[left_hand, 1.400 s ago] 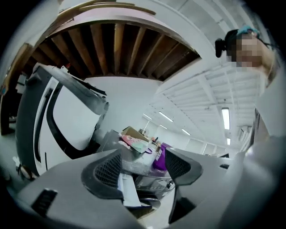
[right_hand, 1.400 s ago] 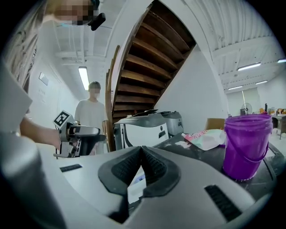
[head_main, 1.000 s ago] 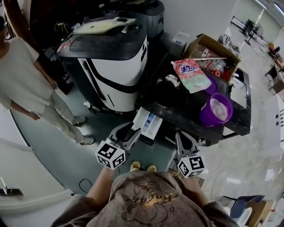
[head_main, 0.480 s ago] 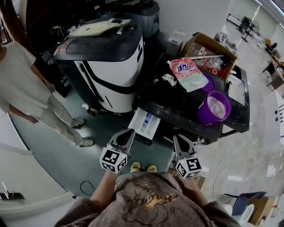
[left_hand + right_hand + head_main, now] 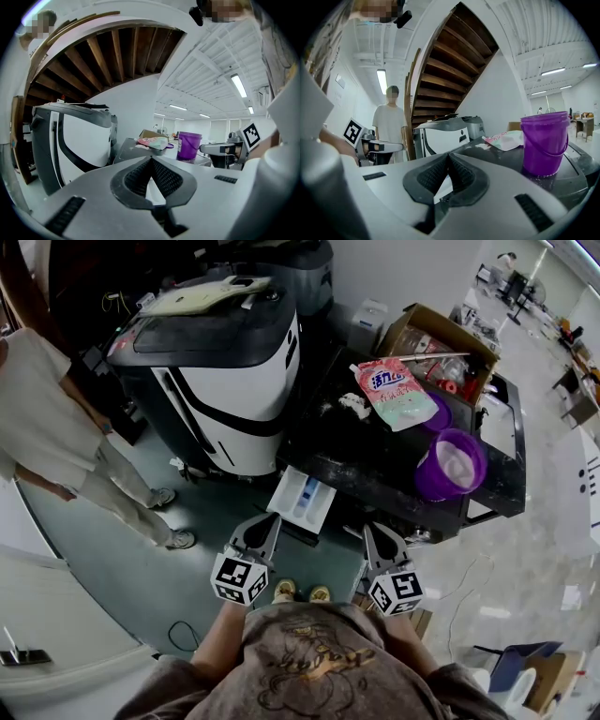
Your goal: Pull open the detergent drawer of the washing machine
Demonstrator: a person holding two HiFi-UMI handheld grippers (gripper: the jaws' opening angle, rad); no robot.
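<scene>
In the head view the white detergent drawer (image 5: 305,501), with a blue compartment inside, stands pulled out from the front of the black-topped washing machine (image 5: 375,474). My left gripper (image 5: 270,521) is shut and empty, its tip just short of the drawer's near left corner. My right gripper (image 5: 369,531) is shut too, holding nothing, below the machine's front edge and to the right of the drawer. In the left gripper view the left gripper's (image 5: 151,160) pads meet with nothing between them. The right gripper view shows the same of the right gripper (image 5: 448,156).
On the machine's top stand a purple bucket (image 5: 452,466) and a pink detergent pouch (image 5: 393,393), with an open cardboard box (image 5: 441,348) behind. A large white-and-black appliance (image 5: 220,371) stands to the left. A person in white (image 5: 52,442) waits at far left.
The left jaws, open beside the drawer's corner a second ago, have closed. Both grippers have sunk a little and drawn back from the drawer. The drawer stays pulled out.
</scene>
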